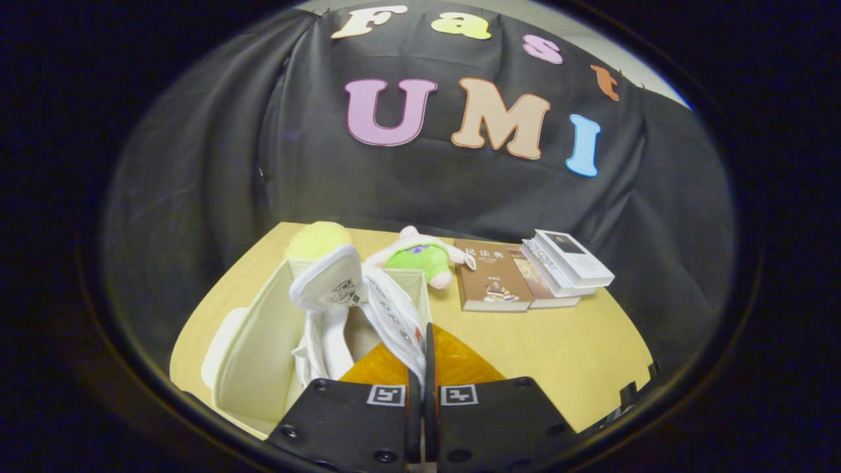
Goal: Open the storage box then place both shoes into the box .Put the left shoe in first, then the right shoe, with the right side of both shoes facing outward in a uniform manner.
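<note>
Tool [420, 368] pinches a white shoe [394, 315] inside the open box [253, 348].

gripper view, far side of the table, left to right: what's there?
Yellow plush → pink plush in a green top → brown book → stack of white books. Nearer in, the gripper is shut on a white shoe over the open storage box.

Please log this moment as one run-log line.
gripper: shut on white canvas shoe | shoe: over open cream fabric storage box | second shoe: inside box
</note>
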`<act>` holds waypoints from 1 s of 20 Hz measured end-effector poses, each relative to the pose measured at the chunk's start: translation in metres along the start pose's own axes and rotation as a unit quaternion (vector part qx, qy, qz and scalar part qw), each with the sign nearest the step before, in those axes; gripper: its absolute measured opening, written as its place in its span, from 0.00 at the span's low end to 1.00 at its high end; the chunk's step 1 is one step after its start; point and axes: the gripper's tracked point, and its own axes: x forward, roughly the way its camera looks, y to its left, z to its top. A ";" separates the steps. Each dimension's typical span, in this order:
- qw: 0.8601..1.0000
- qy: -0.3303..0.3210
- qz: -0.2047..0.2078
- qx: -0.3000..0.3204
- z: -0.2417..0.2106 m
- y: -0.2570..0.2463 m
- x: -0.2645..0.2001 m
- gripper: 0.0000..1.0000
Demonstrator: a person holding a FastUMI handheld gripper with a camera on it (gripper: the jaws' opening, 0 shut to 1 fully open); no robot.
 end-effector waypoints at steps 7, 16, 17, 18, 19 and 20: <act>0.998 0.053 0.022 0.033 -0.005 0.005 0.012 0.05; 0.995 0.096 0.026 -0.003 -0.023 0.028 0.028 0.06; 0.994 0.106 0.030 0.004 -0.028 0.033 0.031 0.06; 0.993 0.112 0.037 0.005 -0.032 0.039 0.037 0.06; 0.992 0.117 0.041 0.000 -0.035 0.044 0.042 0.05; 0.992 0.121 0.041 -0.006 -0.038 0.044 0.045 0.05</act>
